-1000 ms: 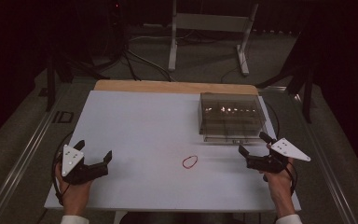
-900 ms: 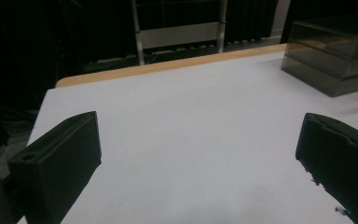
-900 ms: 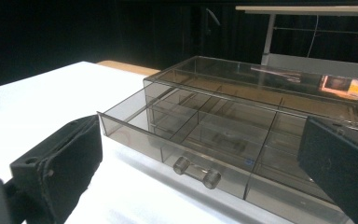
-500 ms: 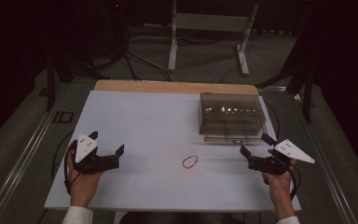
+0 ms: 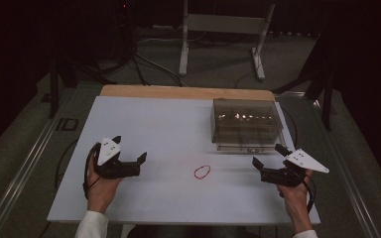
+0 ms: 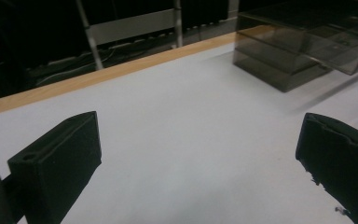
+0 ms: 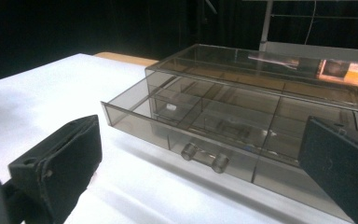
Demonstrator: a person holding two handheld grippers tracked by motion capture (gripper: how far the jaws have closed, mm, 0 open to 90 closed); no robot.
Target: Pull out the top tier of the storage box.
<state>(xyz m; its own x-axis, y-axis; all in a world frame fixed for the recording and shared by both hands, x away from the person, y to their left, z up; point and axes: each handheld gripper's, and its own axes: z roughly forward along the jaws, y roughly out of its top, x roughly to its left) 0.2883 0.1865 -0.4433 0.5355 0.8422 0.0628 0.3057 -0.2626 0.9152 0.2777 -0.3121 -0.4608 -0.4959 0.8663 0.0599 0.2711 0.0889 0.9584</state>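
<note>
A smoky clear drawer box [image 5: 245, 121] stands at the back right of the white table [image 5: 158, 124]. Its bottom drawer [image 7: 200, 135] is pulled partly out, and a two-knob handle [image 7: 204, 157] shows on the drawer front. A small red rubber band [image 5: 202, 172] lies flat on the table in front of the box, between the hands. My left gripper [image 5: 130, 148] is open at the front left, well left of the band, with nothing between its jaws; the box [image 6: 298, 51] is far off at the upper right of its view. My right gripper [image 5: 269, 155] is open just in front of the drawer, facing it.
A wooden strip [image 5: 183, 92] runs along the table's far edge. A metal stand [image 5: 223, 29] and cables [image 5: 144, 64] lie on the dark floor behind. Black cables [image 5: 87, 168] trail from both grippers at the front corners.
My left gripper has moved right and a little away from the front edge, toward the table's middle. The right gripper has hardly shifted. Band and box lie as before.
</note>
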